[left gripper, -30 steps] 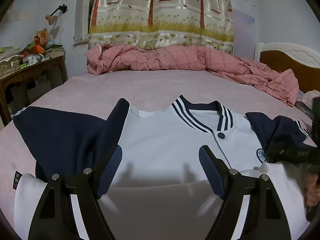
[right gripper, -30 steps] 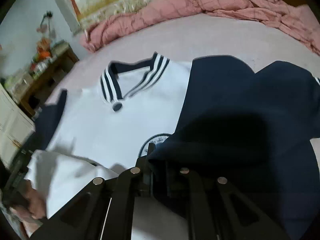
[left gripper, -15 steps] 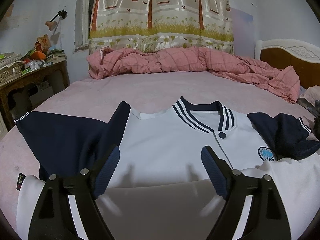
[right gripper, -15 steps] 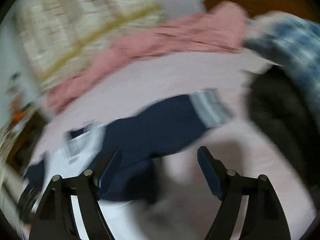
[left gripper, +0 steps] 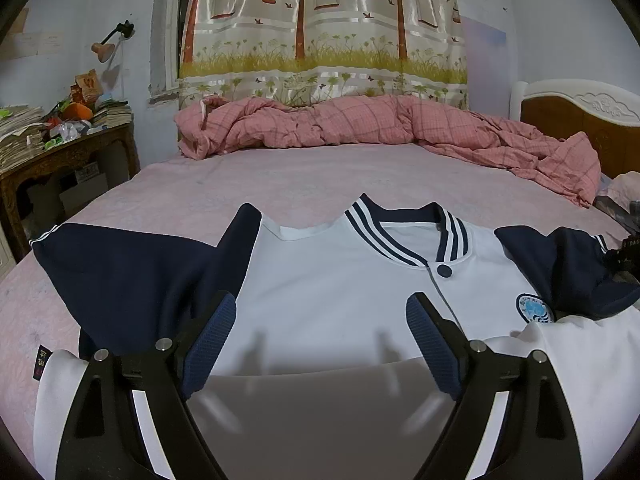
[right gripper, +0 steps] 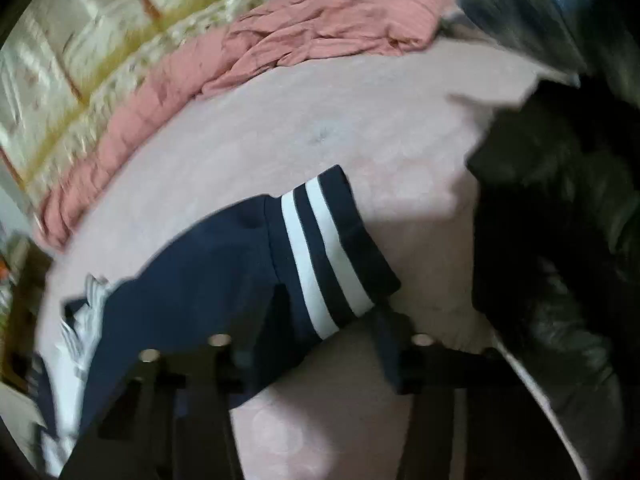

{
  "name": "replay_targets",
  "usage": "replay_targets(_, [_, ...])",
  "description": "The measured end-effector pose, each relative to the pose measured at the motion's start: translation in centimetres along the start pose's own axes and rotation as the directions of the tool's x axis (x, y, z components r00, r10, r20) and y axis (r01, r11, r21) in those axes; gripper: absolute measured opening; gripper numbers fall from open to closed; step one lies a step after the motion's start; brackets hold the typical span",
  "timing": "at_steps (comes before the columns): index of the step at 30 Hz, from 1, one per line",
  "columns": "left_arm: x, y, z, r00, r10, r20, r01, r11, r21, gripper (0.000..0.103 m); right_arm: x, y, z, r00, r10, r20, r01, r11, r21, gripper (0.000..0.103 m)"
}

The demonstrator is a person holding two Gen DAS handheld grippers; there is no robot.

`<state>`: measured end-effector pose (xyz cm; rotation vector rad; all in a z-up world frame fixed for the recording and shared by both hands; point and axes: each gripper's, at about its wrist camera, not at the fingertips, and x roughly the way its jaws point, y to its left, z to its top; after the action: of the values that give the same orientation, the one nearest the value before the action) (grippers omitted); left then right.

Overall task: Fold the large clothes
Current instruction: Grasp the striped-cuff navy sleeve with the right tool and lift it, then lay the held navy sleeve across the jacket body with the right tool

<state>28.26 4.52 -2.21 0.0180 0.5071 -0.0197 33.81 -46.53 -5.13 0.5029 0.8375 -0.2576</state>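
A white jacket (left gripper: 340, 288) with navy sleeves and a striped collar lies flat on the pink bed sheet (left gripper: 320, 176). My left gripper (left gripper: 320, 320) hovers open over the white chest, nothing between its blue pads. One navy sleeve (left gripper: 132, 280) spreads out to the left. The other sleeve (left gripper: 560, 272) lies bunched beside the chest badge. In the blurred right wrist view my right gripper (right gripper: 330, 336) straddles that sleeve's white-striped cuff (right gripper: 328, 248). Its jaws are closing with the cuff's near end between them; I see no firm pinch.
A crumpled pink checked quilt (left gripper: 360, 128) runs along the far side of the bed. A wooden headboard (left gripper: 580, 120) stands at the right, a cluttered desk (left gripper: 60, 152) at the left. Dark clothes (right gripper: 560, 240) are heaped right of the cuff.
My right gripper let go of the navy sleeve, swung right to its cuff, opened wide and now narrows around it. The left gripper stayed where it was.
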Motion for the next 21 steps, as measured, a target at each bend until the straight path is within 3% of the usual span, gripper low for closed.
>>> replay_targets(2, [-0.1,0.0,0.0,1.000,-0.002,0.002,0.002,1.000,-0.002,0.086,-0.5,0.7,0.0,1.000,0.027,0.008,-0.027,0.998,-0.059,0.012])
replay_targets(7, [-0.4,-0.1,-0.1,1.000,-0.004,0.027,0.004,1.000,0.005,0.086,-5.4,4.8,0.2,0.990,0.070,0.118,-0.047,0.980,-0.191,0.009])
replay_targets(12, [-0.4,-0.5,-0.1,0.999,0.002,0.035,-0.003,1.000,0.020,0.086,-11.9,12.1,-1.9,0.964,0.219,0.153,-0.154,0.924,-0.351,0.009])
replay_targets(14, [-0.6,-0.5,-0.1,0.999,0.002,0.045,-0.003,1.000,0.018,0.086,-14.2,15.1,-3.6,0.943,0.293,0.155,-0.209,0.889,-0.407,0.009])
replay_targets(19, [-0.3,0.1,-0.1,1.000,-0.010,0.030,0.011,1.000,-0.011,0.086,-14.7,22.6,-8.5,0.869,0.493,0.044,-0.416,0.775,-0.476,0.009])
replay_targets(21, [0.1,0.7,-0.1,1.000,-0.009,0.006,0.010,0.999,-0.043,0.086,-12.3,25.6,-10.9,0.878,0.477,-0.033,-0.428,0.753,-0.500,0.009])
